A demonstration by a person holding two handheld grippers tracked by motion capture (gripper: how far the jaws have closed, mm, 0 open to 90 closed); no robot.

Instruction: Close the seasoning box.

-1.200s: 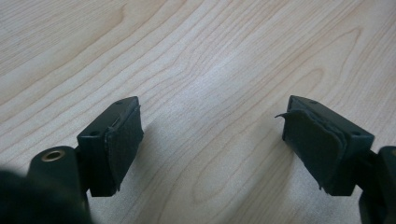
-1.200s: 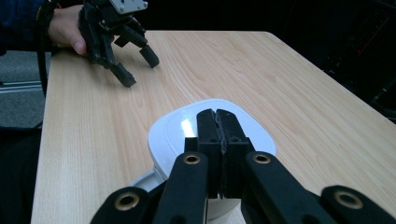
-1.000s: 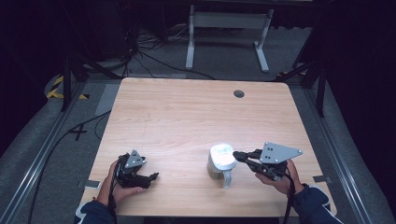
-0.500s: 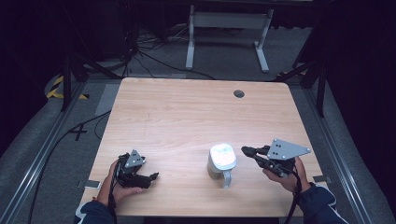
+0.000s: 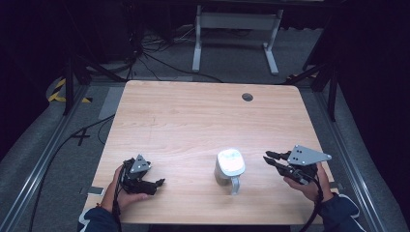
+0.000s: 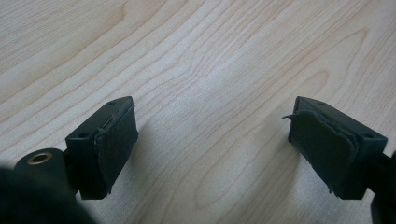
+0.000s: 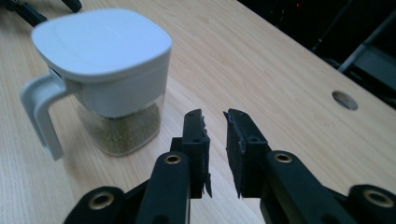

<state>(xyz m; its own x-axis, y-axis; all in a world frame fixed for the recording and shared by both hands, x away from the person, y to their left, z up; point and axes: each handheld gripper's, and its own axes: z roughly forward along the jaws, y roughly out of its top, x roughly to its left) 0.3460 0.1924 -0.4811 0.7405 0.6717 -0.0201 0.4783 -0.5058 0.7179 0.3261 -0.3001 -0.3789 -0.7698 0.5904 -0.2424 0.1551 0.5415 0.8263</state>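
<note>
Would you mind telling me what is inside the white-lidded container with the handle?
Through the clear lower wall of the container, a layer of fine brownish grains sits at the bottom. The white lid and opaque upper band hide everything above.

Light falls from overhead onto the table [image 5: 193,121], leaving the floor and surroundings around it nearly black in the high view. In the left gripper view a pale sheen lies across the wood and soft shadows sit under the pads [image 6: 116,140]. The right gripper view is sharp on the jug [image 7: 102,70], slightly soft on the nearest jaw parts and the far background.
</note>
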